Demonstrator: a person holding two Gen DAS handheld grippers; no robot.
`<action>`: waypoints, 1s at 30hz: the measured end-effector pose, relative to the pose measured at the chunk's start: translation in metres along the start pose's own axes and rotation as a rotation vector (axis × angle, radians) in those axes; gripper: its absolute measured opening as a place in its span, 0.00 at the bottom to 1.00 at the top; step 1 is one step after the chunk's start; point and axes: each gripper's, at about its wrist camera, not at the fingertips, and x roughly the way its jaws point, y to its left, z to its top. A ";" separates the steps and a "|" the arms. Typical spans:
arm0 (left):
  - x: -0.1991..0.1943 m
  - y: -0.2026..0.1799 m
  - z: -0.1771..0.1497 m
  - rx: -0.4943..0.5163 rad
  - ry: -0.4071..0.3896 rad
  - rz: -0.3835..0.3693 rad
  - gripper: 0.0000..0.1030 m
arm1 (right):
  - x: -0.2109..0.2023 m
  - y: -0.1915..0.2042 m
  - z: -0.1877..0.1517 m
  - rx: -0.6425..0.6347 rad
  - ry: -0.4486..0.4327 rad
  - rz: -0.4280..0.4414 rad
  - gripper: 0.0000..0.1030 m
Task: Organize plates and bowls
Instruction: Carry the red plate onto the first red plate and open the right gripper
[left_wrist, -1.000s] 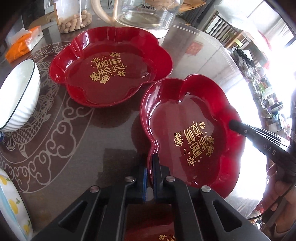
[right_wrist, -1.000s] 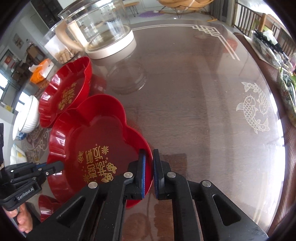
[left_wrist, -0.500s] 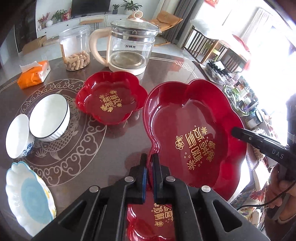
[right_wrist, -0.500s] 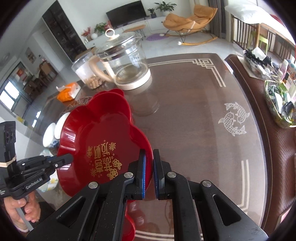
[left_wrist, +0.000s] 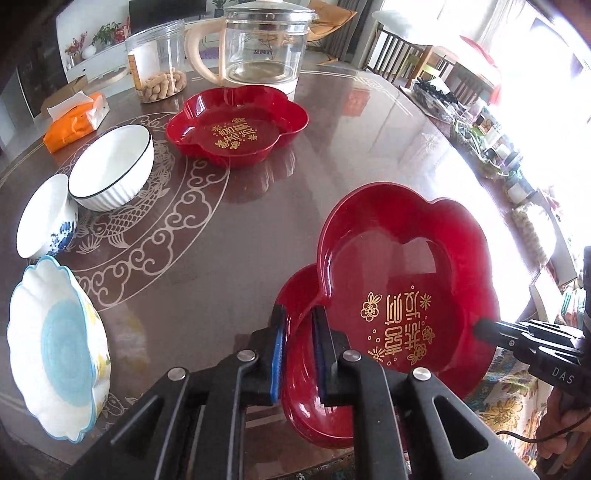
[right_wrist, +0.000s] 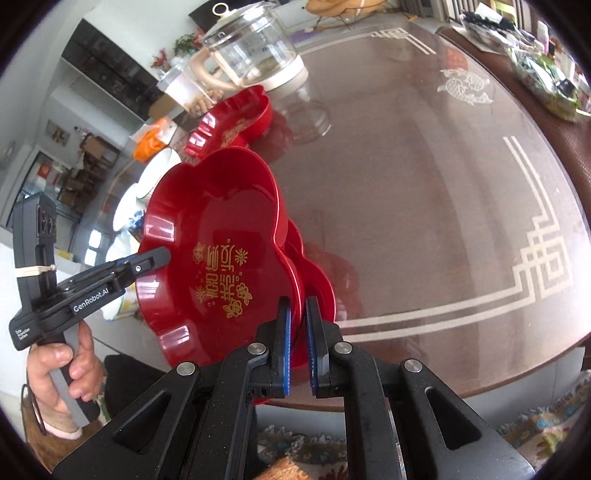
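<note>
A red flower-shaped plate (left_wrist: 402, 280) with gold characters lies tilted on another red plate (left_wrist: 306, 406) at the table's near edge; it also shows in the right wrist view (right_wrist: 218, 236). My left gripper (left_wrist: 299, 325) has parted fingers around the rims of both plates, no longer pinching. My right gripper (right_wrist: 298, 314) is slightly parted around the opposite rim. A third red plate (left_wrist: 236, 129) sits farther back. Two white bowls (left_wrist: 110, 166) and a blue-and-white scalloped plate (left_wrist: 55, 350) lie at the left.
A glass kettle (left_wrist: 262, 40), a jar of peanuts (left_wrist: 159, 62) and an orange tissue pack (left_wrist: 74, 122) stand at the back of the brown glass-topped table (left_wrist: 258, 206). A basket of clutter (right_wrist: 546, 70) sits at the right edge.
Both grippers carried the held red plate back and down onto the red plate at the near edge. Both sets of fingers have since parted from the rim.
</note>
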 end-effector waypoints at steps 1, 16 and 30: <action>0.002 -0.001 -0.001 0.006 0.000 0.009 0.14 | 0.003 -0.001 -0.003 0.005 0.011 -0.005 0.09; 0.006 -0.016 -0.026 0.067 0.053 0.051 0.14 | 0.013 0.001 0.003 -0.058 -0.035 -0.135 0.09; -0.014 -0.005 -0.026 0.036 -0.032 0.111 0.49 | 0.013 0.022 -0.011 -0.167 -0.096 -0.247 0.17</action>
